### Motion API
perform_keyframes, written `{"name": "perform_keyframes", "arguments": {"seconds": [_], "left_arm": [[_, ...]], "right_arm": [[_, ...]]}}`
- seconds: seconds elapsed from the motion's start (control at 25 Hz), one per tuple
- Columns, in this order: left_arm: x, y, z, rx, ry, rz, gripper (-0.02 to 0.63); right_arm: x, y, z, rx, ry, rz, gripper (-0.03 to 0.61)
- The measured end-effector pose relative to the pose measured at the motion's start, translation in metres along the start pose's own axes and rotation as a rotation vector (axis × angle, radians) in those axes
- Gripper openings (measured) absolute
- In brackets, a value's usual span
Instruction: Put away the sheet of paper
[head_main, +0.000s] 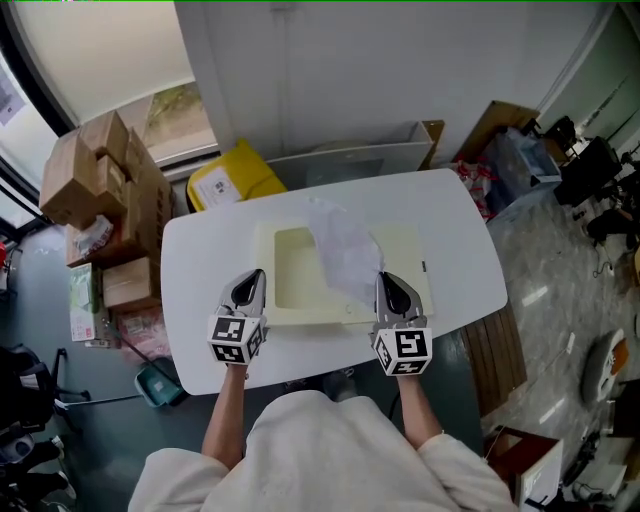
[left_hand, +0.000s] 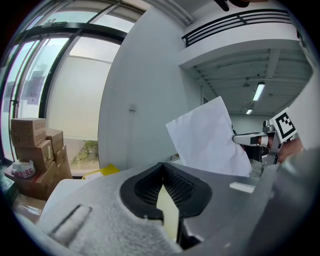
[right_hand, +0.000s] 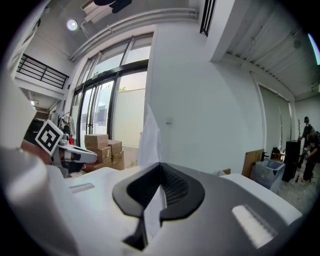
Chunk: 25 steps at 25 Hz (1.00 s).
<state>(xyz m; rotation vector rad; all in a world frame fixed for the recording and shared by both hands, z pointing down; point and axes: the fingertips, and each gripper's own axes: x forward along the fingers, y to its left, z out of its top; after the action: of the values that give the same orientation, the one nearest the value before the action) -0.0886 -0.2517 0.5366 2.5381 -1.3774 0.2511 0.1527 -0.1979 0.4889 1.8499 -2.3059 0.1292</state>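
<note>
Sheet of paper — white, lifted above the cream folder lying toward the desk's front edge, its lower part clamped in the right gripper's fingers. Left gripper — fingers closed on the folder's front-left edge. Off the desk's left edge: cardboard boxes, yellow bin.

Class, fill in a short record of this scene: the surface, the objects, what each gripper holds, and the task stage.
surface: white table
objects: pale yellow folder spread on the table; sheet of paper raised over it
left gripper: shut on the folder's near edge
right gripper: shut on the sheet of paper
task stage: sheet not yet put away
</note>
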Motion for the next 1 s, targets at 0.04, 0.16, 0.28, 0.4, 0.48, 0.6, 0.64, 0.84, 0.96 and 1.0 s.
{"name": "perform_keyframes", "arguments": {"seconds": [0.04,0.16,0.28,0.4,0.48,0.6,0.64,0.84,0.96,1.0], "left_arm": [[0.000,-0.003,-0.002,-0.002,0.006,0.004,0.005],[0.001,-0.006,-0.007,-0.003,0.020,0.019,0.005],[0.001,-0.006,-0.011,0.003,0.025,0.036,0.005],[0.000,-0.006,-0.016,0.004,0.032,0.046,0.005],[-0.001,-0.004,-0.018,-0.004,0.039,0.052,0.005],[-0.001,-0.004,-0.023,-0.012,0.048,0.058,0.005],[-0.001,-0.004,-0.024,-0.012,0.050,0.059,0.005],[0.000,-0.008,-0.030,-0.017,0.058,0.059,0.005],[0.001,-0.009,-0.033,-0.018,0.062,0.059,0.005],[0.002,-0.010,-0.034,-0.018,0.063,0.058,0.005]], "right_arm": [[0.000,-0.002,-0.003,0.003,0.006,0.007,0.005],[-0.001,-0.004,-0.015,0.016,0.030,0.024,0.005],[-0.002,-0.004,-0.025,0.024,0.054,0.042,0.005],[-0.003,-0.003,-0.033,0.029,0.070,0.054,0.005],[-0.002,-0.002,-0.036,0.030,0.074,0.064,0.005],[-0.003,0.001,-0.036,0.033,0.076,0.080,0.005],[-0.004,0.002,-0.036,0.035,0.076,0.085,0.005],[-0.009,0.006,-0.038,0.056,0.080,0.107,0.005],[-0.009,0.006,-0.048,0.072,0.096,0.113,0.005],[-0.008,0.005,-0.054,0.077,0.107,0.112,0.005]]}}
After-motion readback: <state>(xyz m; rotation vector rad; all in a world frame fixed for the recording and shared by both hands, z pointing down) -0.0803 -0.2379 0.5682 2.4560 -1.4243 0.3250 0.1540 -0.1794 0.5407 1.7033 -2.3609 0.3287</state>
